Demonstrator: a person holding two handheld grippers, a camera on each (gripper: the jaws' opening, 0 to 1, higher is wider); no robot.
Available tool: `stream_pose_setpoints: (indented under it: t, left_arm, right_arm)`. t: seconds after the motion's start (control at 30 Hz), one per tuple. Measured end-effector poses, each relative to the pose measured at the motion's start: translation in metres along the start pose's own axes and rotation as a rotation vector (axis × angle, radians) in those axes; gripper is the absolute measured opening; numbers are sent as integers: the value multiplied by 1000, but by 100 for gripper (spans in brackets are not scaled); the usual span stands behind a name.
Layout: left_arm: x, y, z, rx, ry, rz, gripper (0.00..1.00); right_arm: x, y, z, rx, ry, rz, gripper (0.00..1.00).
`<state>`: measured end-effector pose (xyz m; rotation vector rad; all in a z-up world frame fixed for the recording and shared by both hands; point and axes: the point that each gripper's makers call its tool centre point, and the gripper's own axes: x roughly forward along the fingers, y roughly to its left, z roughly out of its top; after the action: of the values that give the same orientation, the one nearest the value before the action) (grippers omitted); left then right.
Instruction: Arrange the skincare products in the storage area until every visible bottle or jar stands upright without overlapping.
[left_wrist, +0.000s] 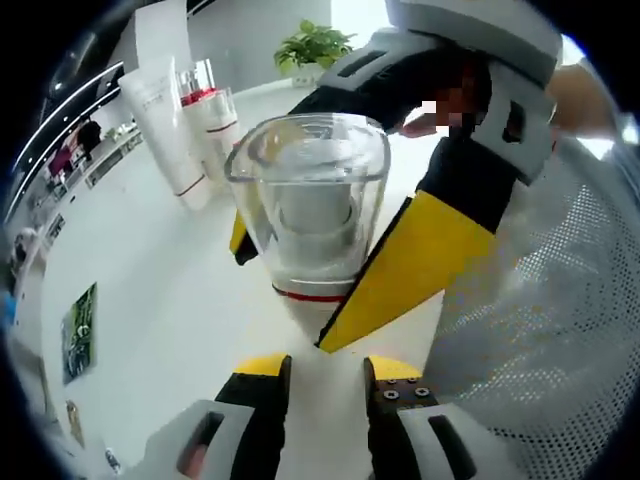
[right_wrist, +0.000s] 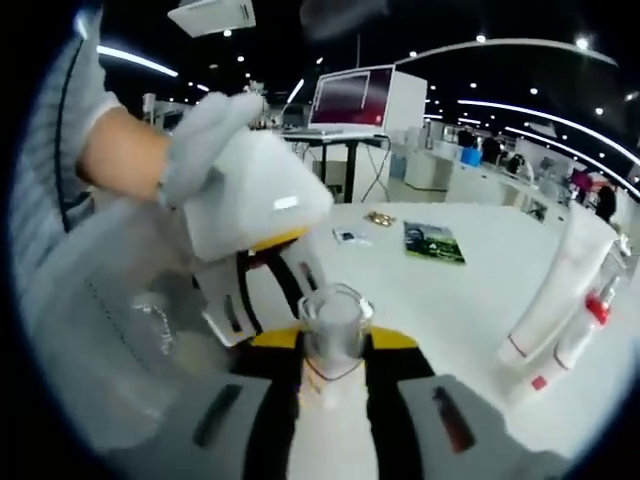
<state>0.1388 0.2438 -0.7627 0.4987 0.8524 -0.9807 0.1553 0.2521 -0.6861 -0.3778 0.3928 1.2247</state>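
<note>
In the left gripper view, a green printed card (left_wrist: 82, 330) lies on the white table (left_wrist: 160, 300) at 9 o'clock, and at 11 o'clock a white tube (left_wrist: 165, 125) stands upright with 2 clear-capped bottles (left_wrist: 210, 120) close beside it. At the centre stands a bottle with a large clear cap (left_wrist: 308, 195) and a thin red band at its neck. The right gripper (left_wrist: 290, 290) comes in from 1 o'clock, its yellow-faced jaws closed against either side of this bottle just below the cap. The left gripper (left_wrist: 327, 385) rises from 6 o'clock with its 2 jaws a narrow gap apart, holding nothing, just short of the bottle's base. A white perforated basket wall (left_wrist: 560, 300) curves along 3 o'clock. In the right gripper view, a gloved hand (right_wrist: 200, 140) at 10 o'clock grips the left gripper's white body. The right gripper (right_wrist: 335, 350) at 6 o'clock clamps the clear-capped bottle (right_wrist: 333, 325) between its jaws. The card (right_wrist: 433, 243) lies at 2 o'clock, and the tube (right_wrist: 560, 290) and a red-necked bottle (right_wrist: 590, 320) stand at 3 o'clock.
</note>
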Motion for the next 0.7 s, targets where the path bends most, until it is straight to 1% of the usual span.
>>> stream_pose_setpoints:
  t: [0.03, 0.13, 0.17, 0.2, 0.27, 0.3, 0.33, 0.4, 0.53, 0.57, 0.63, 0.7]
  left_arm:
    - [0, 1, 0, -16, -2, 4, 31]
    - [1, 8, 2, -39, -14, 34, 28]
    - [-1, 12, 7, -57, -41, 48, 28]
    - [-3, 15, 15, -92, -90, 59, 28]
    - [-7, 18, 26, -143, -154, 52, 29]
    - [-8, 18, 30, -165, -179, 44, 29]
    - [-9, 18, 33, -169, -195, 41, 29]
    - [-10, 17, 33, -154, -196, 40, 29]
    - [-9, 16, 42, -145, -232, 56, 28]
    - [-8, 16, 42, -142, -225, 64, 28]
    - [-8, 16, 44, -139, -233, 68, 27]
    - [-8, 16, 44, -134, -233, 72, 27]
  right_arm:
    - [0, -3, 0, 17, -4, -5, 24]
    - [-1, -4, 0, 19, -6, -14, 24]
    - [0, -4, -1, 16, -8, -14, 24]
    - [1, -4, 0, 12, -8, -16, 24]
    - [3, -3, 0, -2, -2, -20, 24]
    - [3, -5, 0, -23, 2, -35, 25]
    - [4, -4, 0, -32, 4, -35, 25]
    - [4, -6, 0, -24, 4, -37, 25]
    - [3, -10, -3, -5, 4, -54, 25]
    - [3, -12, -5, 12, 7, -57, 25]
    - [1, -15, -9, 51, 8, -56, 25]
    - [0, -16, -13, 63, 15, -52, 25]
